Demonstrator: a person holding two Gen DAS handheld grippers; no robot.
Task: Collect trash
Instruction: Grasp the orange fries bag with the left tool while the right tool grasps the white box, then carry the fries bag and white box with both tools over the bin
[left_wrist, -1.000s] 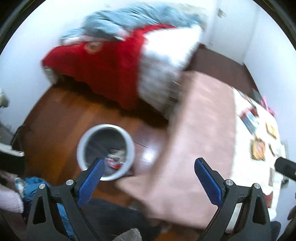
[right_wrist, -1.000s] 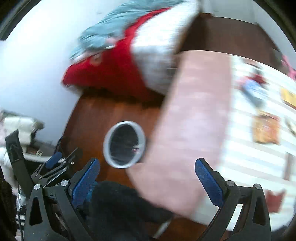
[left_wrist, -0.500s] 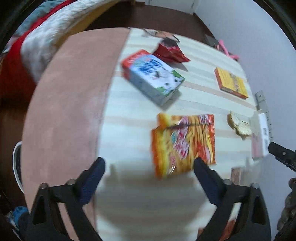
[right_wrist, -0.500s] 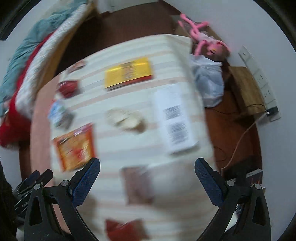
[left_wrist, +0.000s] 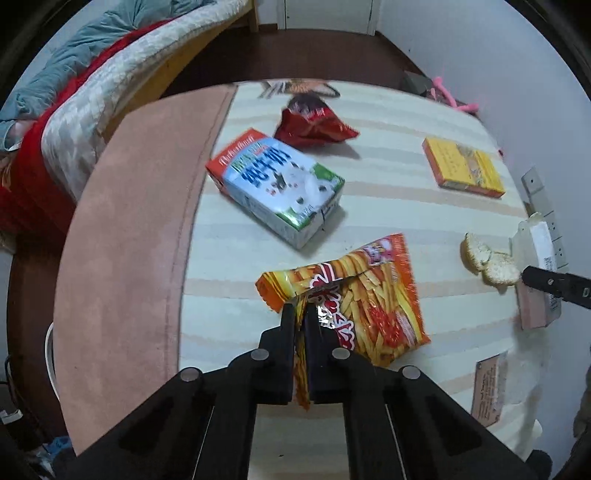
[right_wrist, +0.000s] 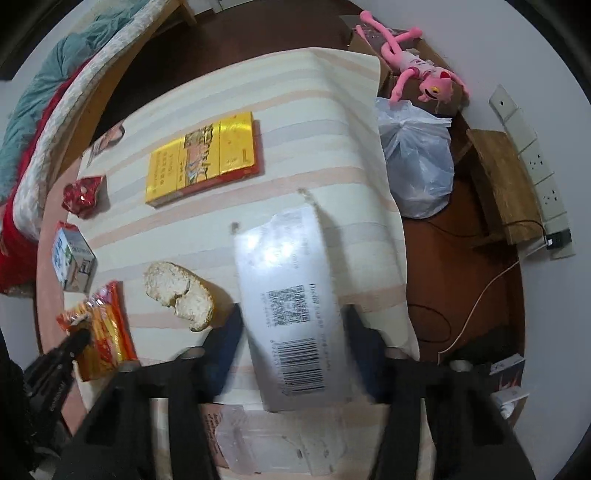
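Low centre, the left claw (left_wrist: 301, 314) is pressed together on the crinkled orange fries snack bag (left_wrist: 354, 295) on the striped desk (left_wrist: 388, 206). The right claw (right_wrist: 291, 325) grips the white barcode-labelled box (right_wrist: 291, 291); its contents are unseen, its near end cut off.

A striped cloth covers the tabletop (left_wrist: 369, 184). On it lie a milk carton (left_wrist: 275, 184), a crumpled red wrapper (left_wrist: 314, 123), a yellow box (right_wrist: 203, 158), a torn bread piece (right_wrist: 177, 291), an orange fries packet (left_wrist: 369, 295) and a white barcoded box (right_wrist: 291, 306).
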